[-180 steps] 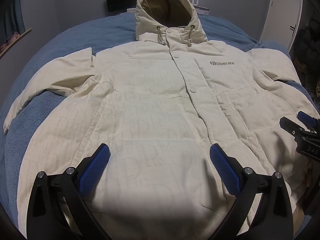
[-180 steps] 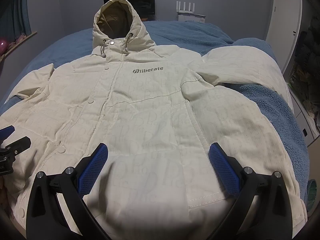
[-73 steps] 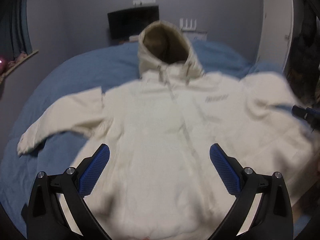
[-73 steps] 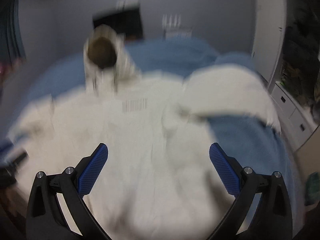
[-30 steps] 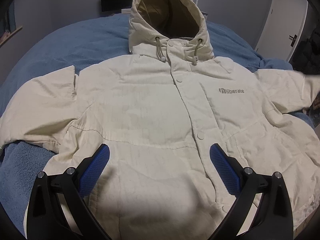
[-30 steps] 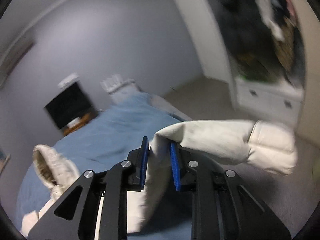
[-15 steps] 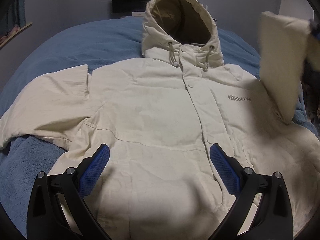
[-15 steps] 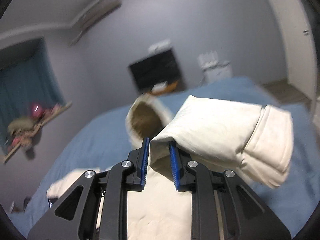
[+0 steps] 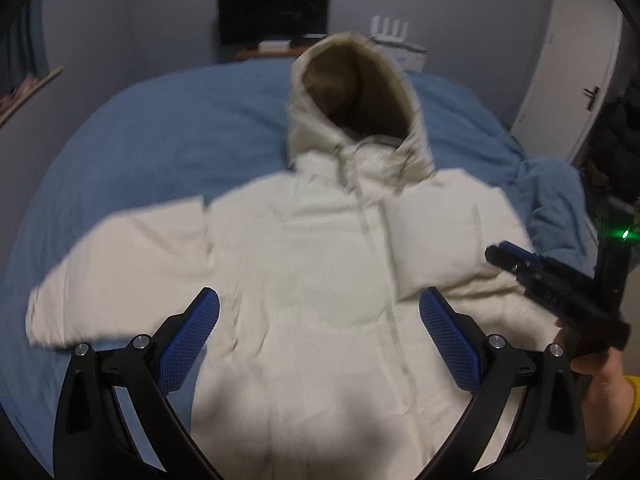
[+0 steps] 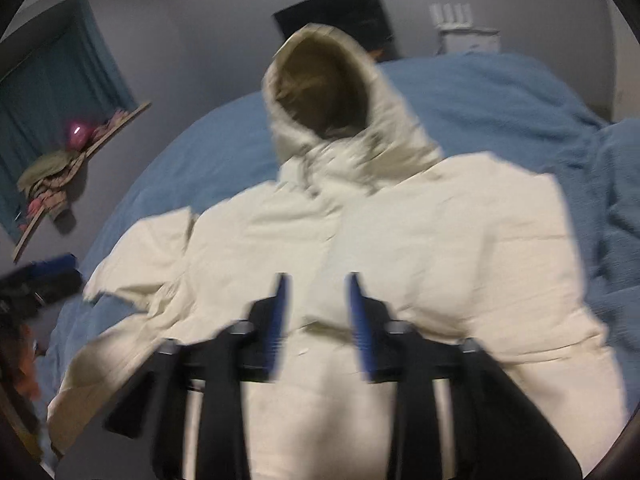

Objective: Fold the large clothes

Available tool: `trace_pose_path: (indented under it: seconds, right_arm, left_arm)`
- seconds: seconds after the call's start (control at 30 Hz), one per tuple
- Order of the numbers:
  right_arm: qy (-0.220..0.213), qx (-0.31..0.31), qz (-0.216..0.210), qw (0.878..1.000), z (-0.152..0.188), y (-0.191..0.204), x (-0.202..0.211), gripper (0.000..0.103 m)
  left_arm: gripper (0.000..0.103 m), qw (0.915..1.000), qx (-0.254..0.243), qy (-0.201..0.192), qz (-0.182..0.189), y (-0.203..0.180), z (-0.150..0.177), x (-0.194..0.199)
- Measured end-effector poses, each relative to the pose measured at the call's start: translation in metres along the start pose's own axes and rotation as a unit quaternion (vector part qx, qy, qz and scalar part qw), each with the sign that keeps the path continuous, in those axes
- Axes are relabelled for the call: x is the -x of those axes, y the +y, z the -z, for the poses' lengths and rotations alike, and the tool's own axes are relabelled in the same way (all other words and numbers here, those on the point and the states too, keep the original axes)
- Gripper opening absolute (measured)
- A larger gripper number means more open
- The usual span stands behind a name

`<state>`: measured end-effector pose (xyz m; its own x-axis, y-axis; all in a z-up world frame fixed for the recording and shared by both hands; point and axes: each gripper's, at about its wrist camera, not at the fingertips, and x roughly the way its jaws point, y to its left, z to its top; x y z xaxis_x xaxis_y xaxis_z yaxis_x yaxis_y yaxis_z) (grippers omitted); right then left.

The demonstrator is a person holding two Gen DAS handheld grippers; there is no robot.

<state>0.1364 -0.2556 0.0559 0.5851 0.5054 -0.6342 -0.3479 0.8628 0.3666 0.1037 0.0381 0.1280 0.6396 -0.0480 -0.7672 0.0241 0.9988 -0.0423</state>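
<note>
A cream hooded jacket (image 9: 312,264) lies face up on the blue bed (image 9: 160,136), hood (image 9: 352,92) pointing away. Its right sleeve (image 9: 444,232) lies folded across the chest; its left sleeve (image 9: 120,256) is spread out to the left. My left gripper (image 9: 319,332) is wide open and empty above the jacket's lower front. My right gripper (image 10: 318,316) is partly open and empty above the folded sleeve (image 10: 448,248); it also shows in the left wrist view (image 9: 520,260) at the right. The jacket (image 10: 280,240) fills the right wrist view, blurred.
A dark screen (image 9: 274,12) and a white router (image 9: 390,30) stand against the far wall. A white door (image 9: 572,64) is at the right. A shelf with clutter (image 10: 60,160) hangs on the left wall. A blue blanket (image 9: 560,200) is bunched at the bed's right.
My right gripper carried the right sleeve over the chest, let go of it and opened. The left gripper pulled back and rose, staying open.
</note>
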Motion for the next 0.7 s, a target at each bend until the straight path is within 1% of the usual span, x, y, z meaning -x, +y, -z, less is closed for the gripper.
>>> trace_pose_path:
  seconds: [0.03, 0.1, 0.17, 0.23, 0.3, 0.33, 0.37, 0.4, 0.43, 0.5, 0.6, 0.67, 0.7]
  right_arm:
    - [-0.016, -0.013, 0.012, 1.0, -0.003, -0.011, 0.01, 0.065]
    - [-0.042, -0.044, 0.03, 0.998, -0.005, -0.038, 0.022, 0.065]
    - [-0.051, -0.065, 0.058, 0.995, -0.008, -0.058, 0.03, 0.067]
    - [-0.061, -0.079, 0.092, 0.991, -0.011, -0.076, 0.034, 0.072]
    - [-0.07, -0.094, 0.138, 0.984, -0.011, -0.095, 0.037, 0.075]
    - [-0.07, -0.099, 0.158, 0.98, -0.01, -0.103, 0.038, 0.075]
    - [-0.071, -0.103, 0.168, 0.978, -0.01, -0.109, 0.036, 0.075]
    - [-0.073, -0.111, 0.173, 0.976, -0.009, -0.116, 0.034, 0.075]
    - [-0.075, -0.126, 0.167, 0.975, -0.008, -0.126, 0.033, 0.075]
    - [-0.074, -0.142, 0.155, 0.975, -0.005, -0.134, 0.031, 0.075]
    - [-0.062, -0.148, 0.146, 0.976, -0.001, -0.143, 0.024, 0.075]
    - [-0.058, -0.154, 0.138, 0.977, 0.0, -0.148, 0.022, 0.075]
    - [-0.06, -0.158, 0.135, 0.976, 0.001, -0.149, 0.023, 0.075]
  left_arm:
    - [0.097, 1.0, -0.006, -0.003, 0.006, -0.006, -0.007, -0.001]
    - [0.097, 0.9996, -0.021, -0.013, 0.015, -0.025, -0.018, -0.012]
    - [0.097, 0.9988, -0.038, -0.019, 0.026, -0.048, -0.023, -0.036]
    - [0.097, 0.9974, -0.053, -0.01, 0.048, -0.073, -0.019, -0.068]
    - [0.097, 0.9952, -0.062, 0.0, 0.077, -0.094, -0.014, -0.096]
    - [0.097, 0.9938, -0.068, 0.01, 0.087, -0.109, -0.01, -0.113]
    - [0.096, 0.9922, -0.077, 0.016, 0.096, -0.122, -0.005, -0.127]
    - [0.096, 0.9909, -0.087, 0.019, 0.101, -0.133, -0.001, -0.138]
    - [0.094, 0.9884, -0.106, 0.02, 0.107, -0.149, 0.005, -0.15]
    - [0.091, 0.9832, -0.149, 0.022, 0.102, -0.178, 0.016, -0.167]
    - [0.091, 0.9765, -0.189, 0.028, 0.1, -0.202, 0.029, -0.182]
    - [0.087, 0.9732, -0.219, 0.03, 0.063, -0.216, 0.037, -0.199]
    - [0.079, 0.9722, -0.227, 0.027, 0.052, -0.219, 0.04, -0.204]
